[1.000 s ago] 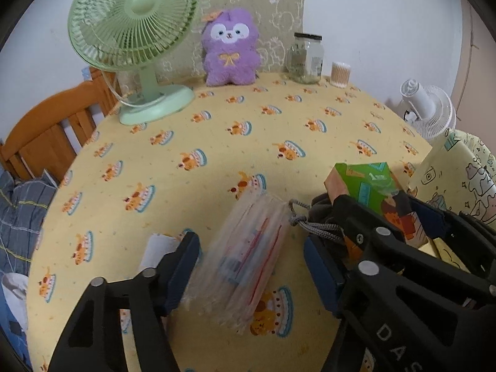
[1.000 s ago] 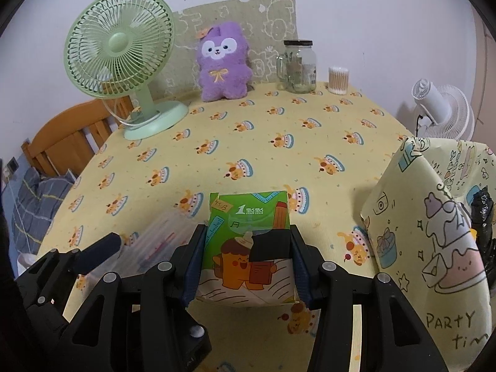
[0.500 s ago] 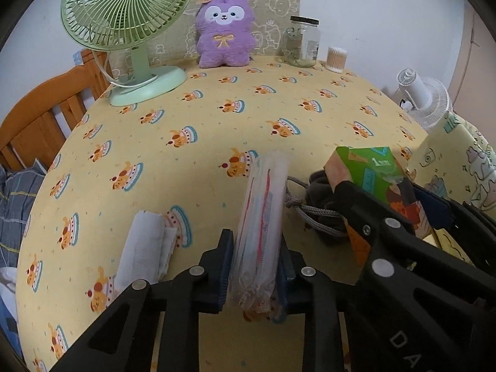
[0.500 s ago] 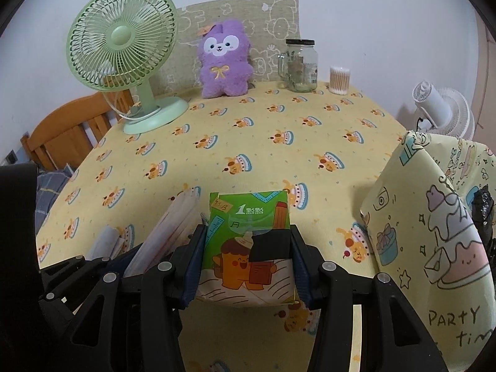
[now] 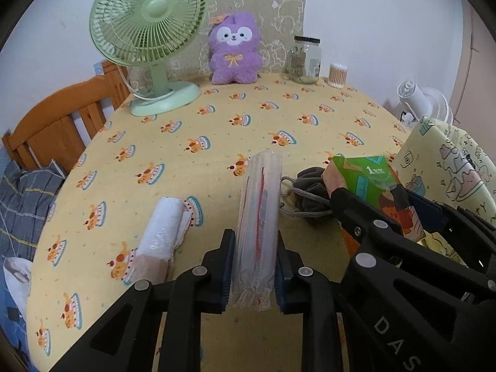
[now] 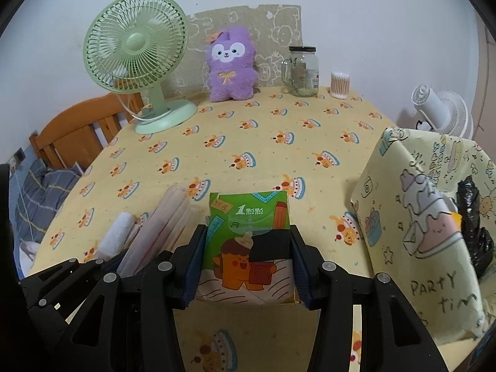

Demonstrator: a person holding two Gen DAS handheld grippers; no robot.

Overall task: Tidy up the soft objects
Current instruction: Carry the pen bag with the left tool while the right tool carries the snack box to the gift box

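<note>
A: Left gripper (image 5: 252,266)?
B: Clamped on a clear plastic packet (image 5: 259,217) with red lines inside, pads pressing both flat sides; jaws just been closing, packet between them. Packet stood on edge, apparently lifted clear of the yellow cake-print tablecloth (image 5: 217,161), though hard to judge from this angle.

A: Right gripper (image 6: 246,266)?
B: About half open but gripping a green tissue pack (image 6: 248,238) with an orange cartoon figure, pads against both sides, held above the cloth.

A: Nearby?
B: Just left of the packet, a rolled white wrapped bundle (image 5: 161,232) lying on the cloth. Between packet and tissue pack, a dark grey drawstring pouch (image 5: 310,195) with its cord loose. To the right, a yellow "Party time" gift bag (image 6: 424,226) with something black inside.

A: Further out?
B: At the far edge: green desk fan (image 5: 148,34), purple plush bunny (image 5: 234,49), glass jar (image 5: 305,60), cotton-swab tub (image 5: 338,74). Beyond the table, a wooden chair (image 5: 55,130) and a white fan (image 6: 440,111).
</note>
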